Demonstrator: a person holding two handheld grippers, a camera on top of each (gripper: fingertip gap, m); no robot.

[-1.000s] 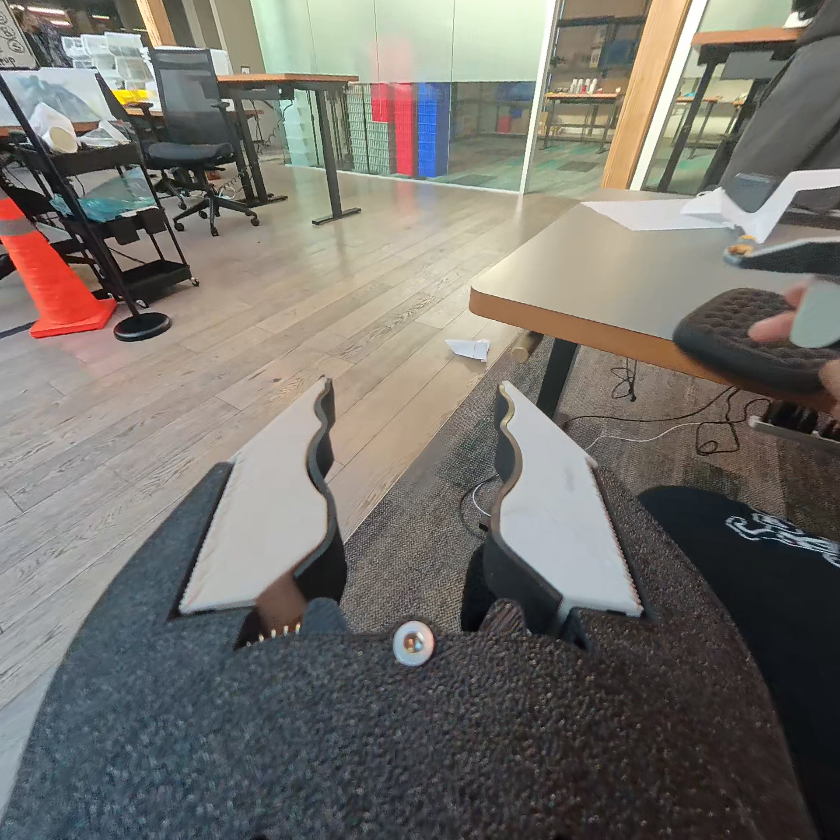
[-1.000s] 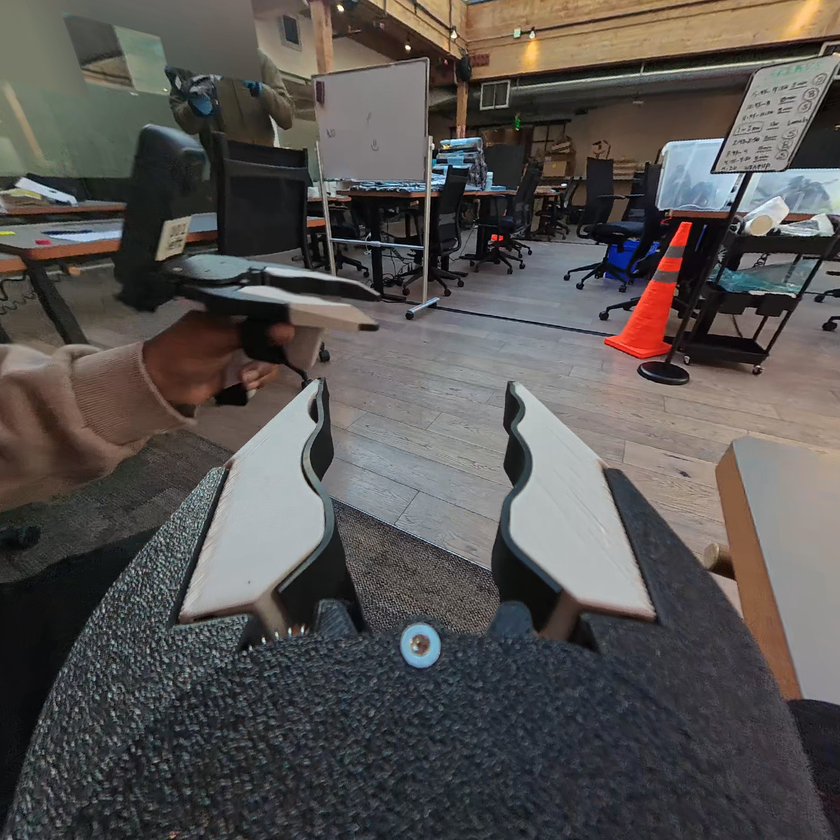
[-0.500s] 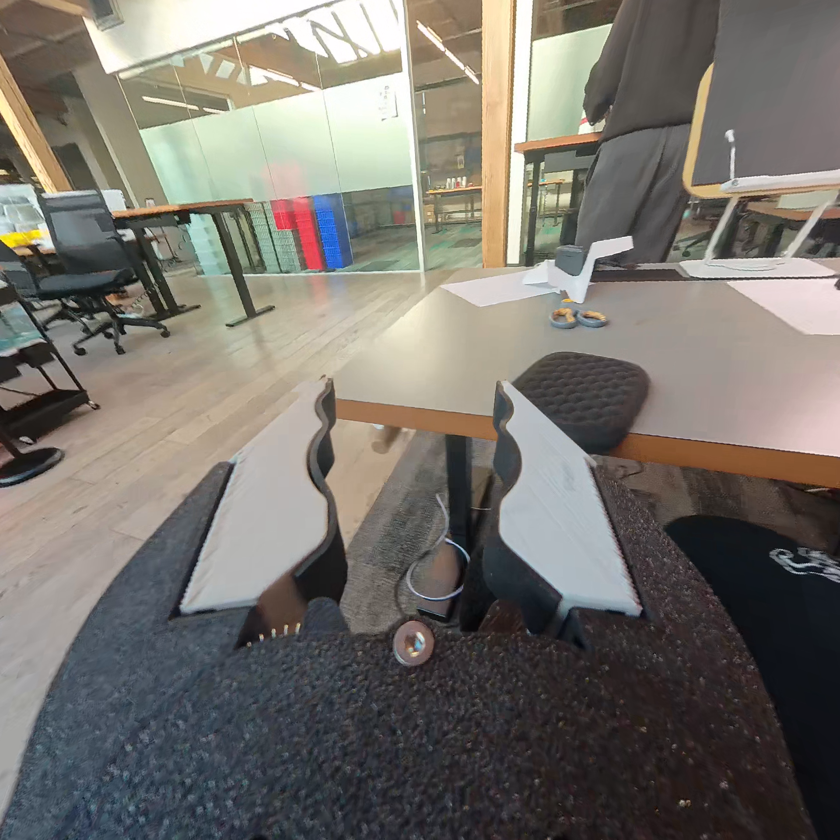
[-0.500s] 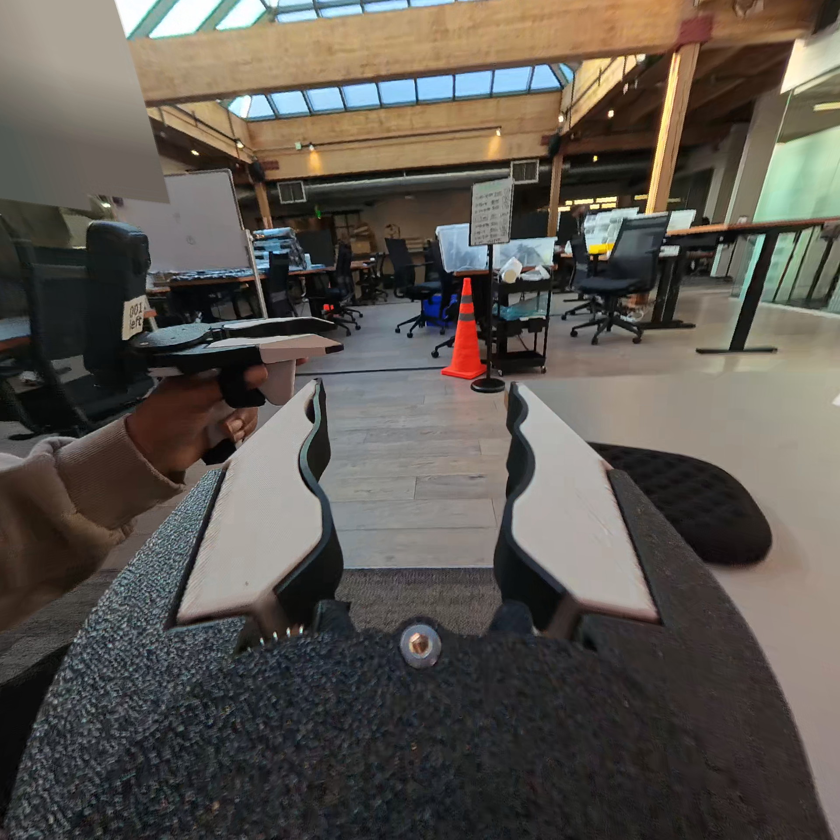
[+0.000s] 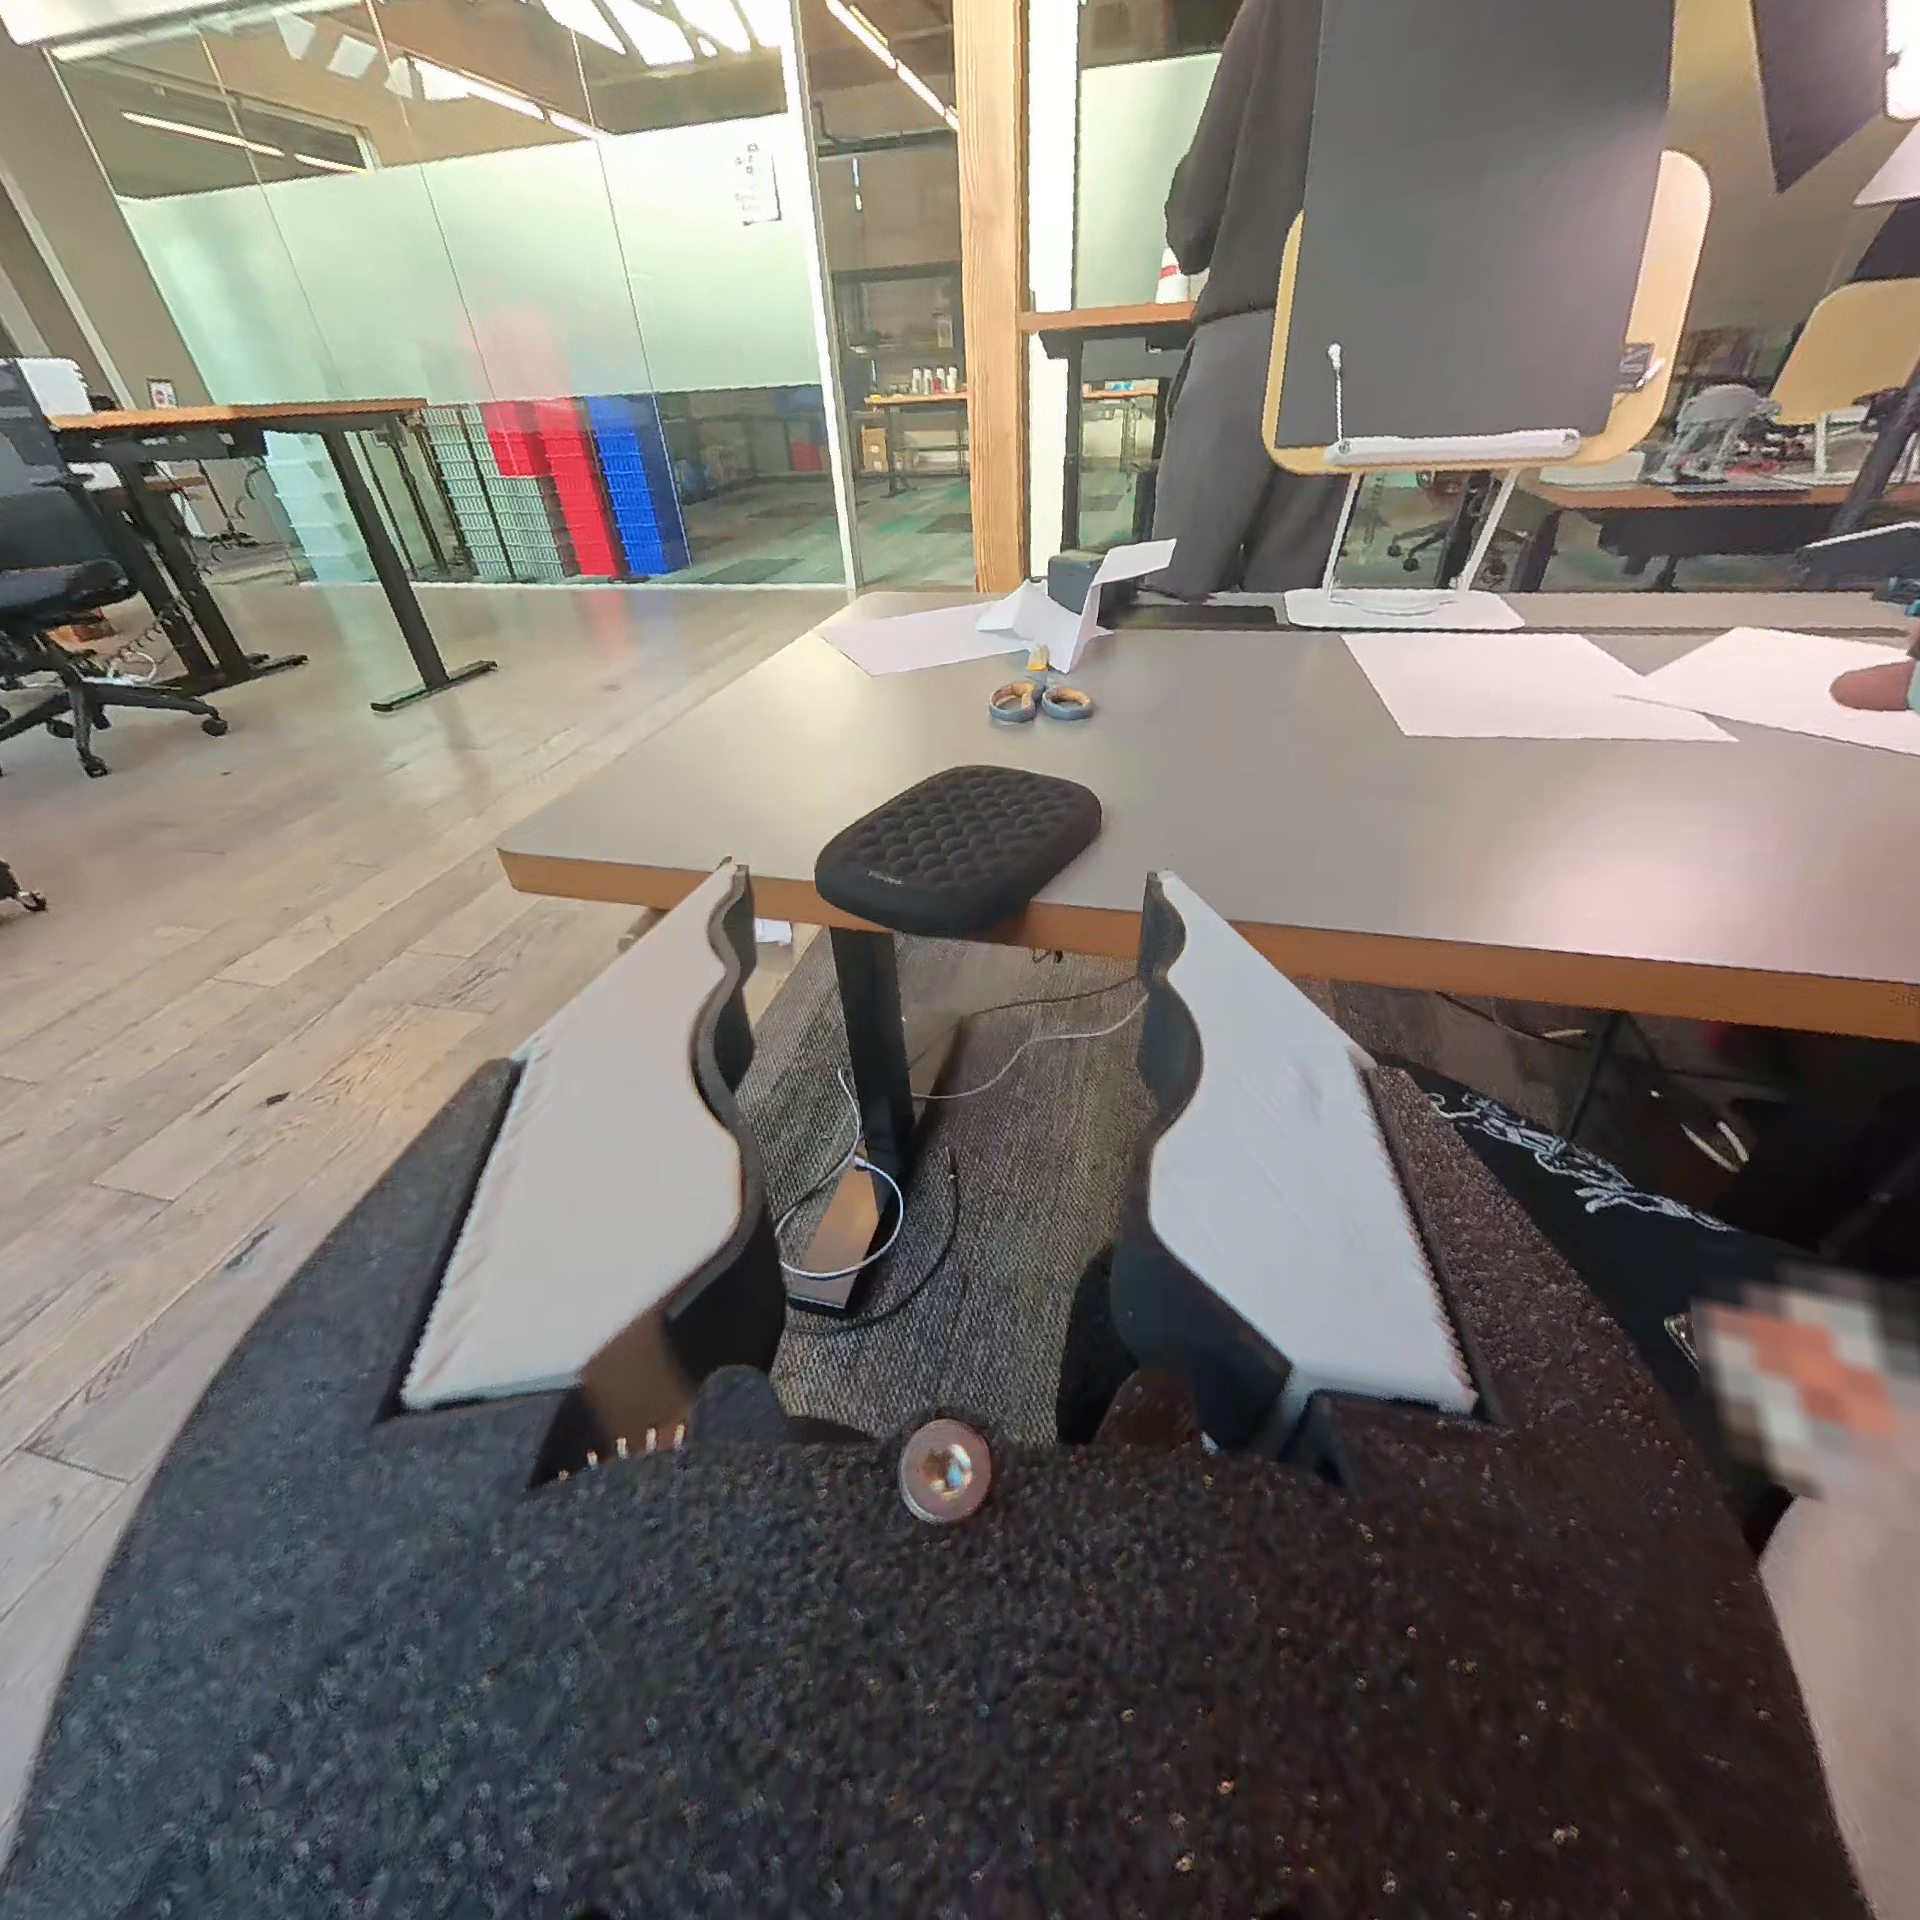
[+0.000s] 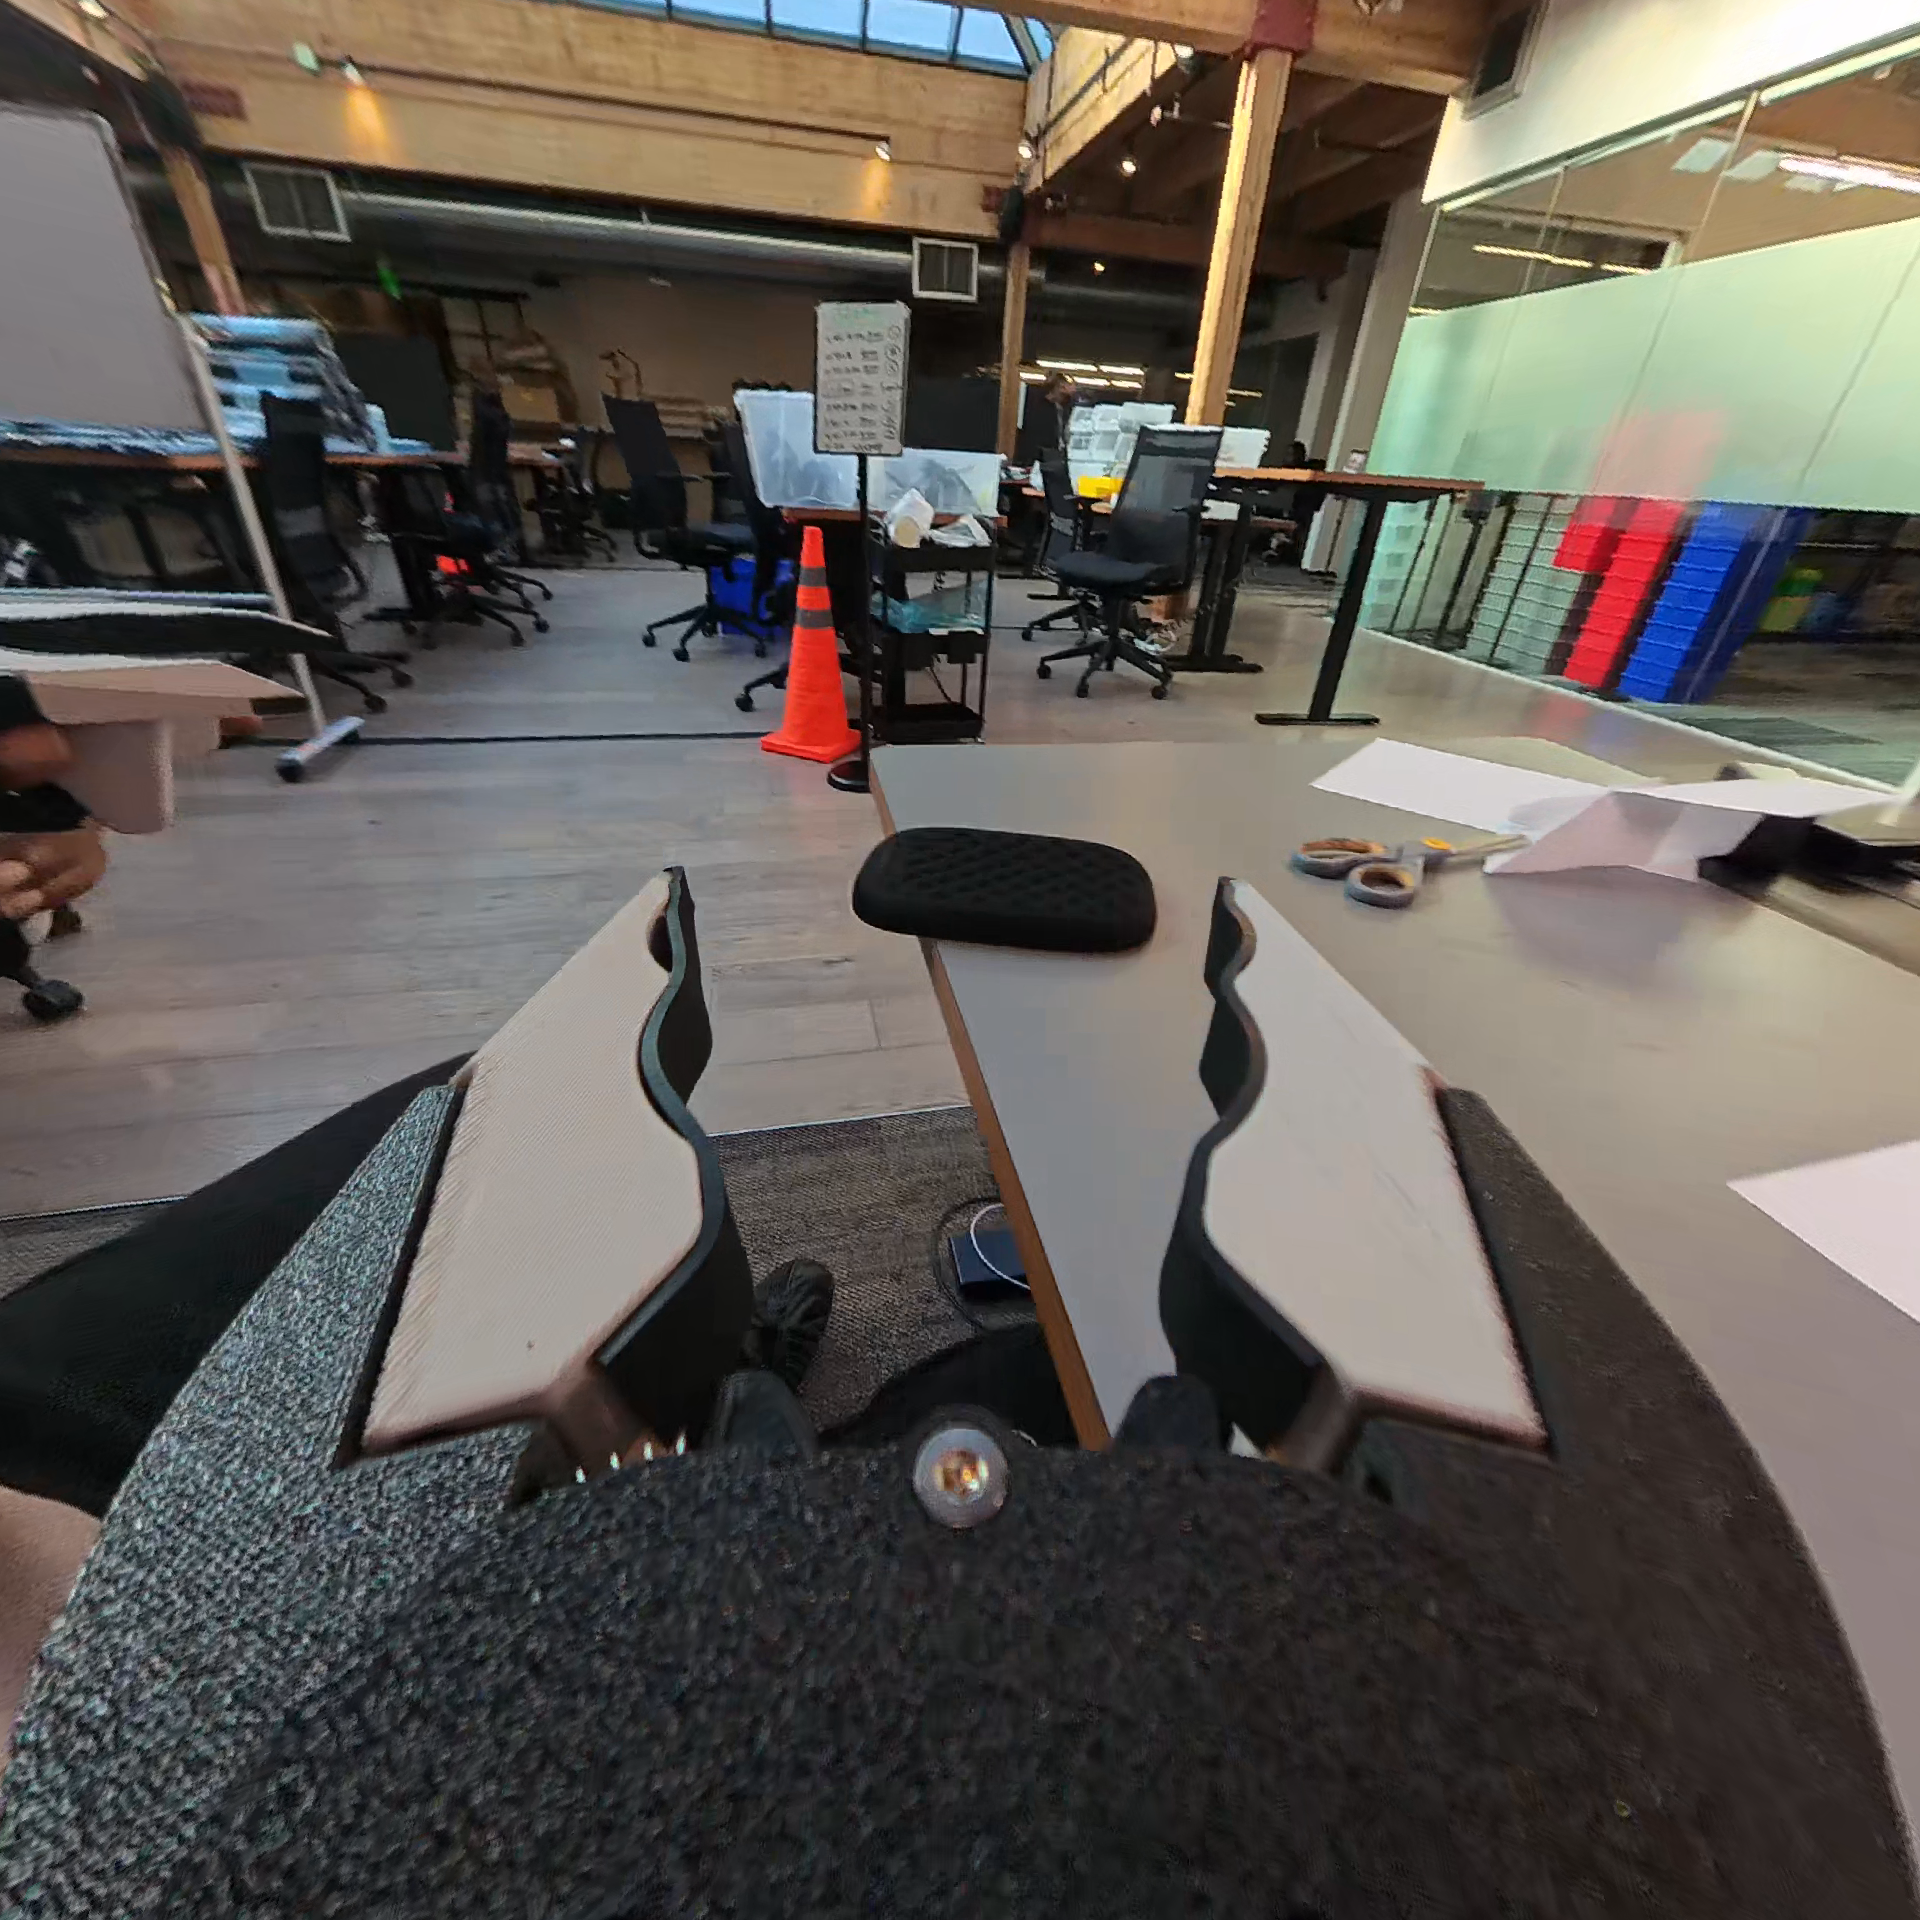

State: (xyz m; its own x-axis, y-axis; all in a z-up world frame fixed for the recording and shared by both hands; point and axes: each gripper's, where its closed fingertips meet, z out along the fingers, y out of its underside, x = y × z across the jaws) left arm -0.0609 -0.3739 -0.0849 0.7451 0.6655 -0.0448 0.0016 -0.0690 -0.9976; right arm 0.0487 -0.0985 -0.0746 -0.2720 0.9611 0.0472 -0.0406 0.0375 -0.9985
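1. Left wrist view: I see the left gripper with jaws apart and empty, held short of the table edge. The black pad lies at frame centre on that edge; the scissors lie beyond it.
2. Right wrist view: I see the right gripper spread and empty, above the table corner. The black pad sits between its fingertips, farther off; the scissors sit right of centre, folded paper beside them.

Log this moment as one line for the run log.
left gripper: open, empty, short of table edge | right gripper: open, empty, over table corner | nearest: black pad on table | scissors and paper beyond
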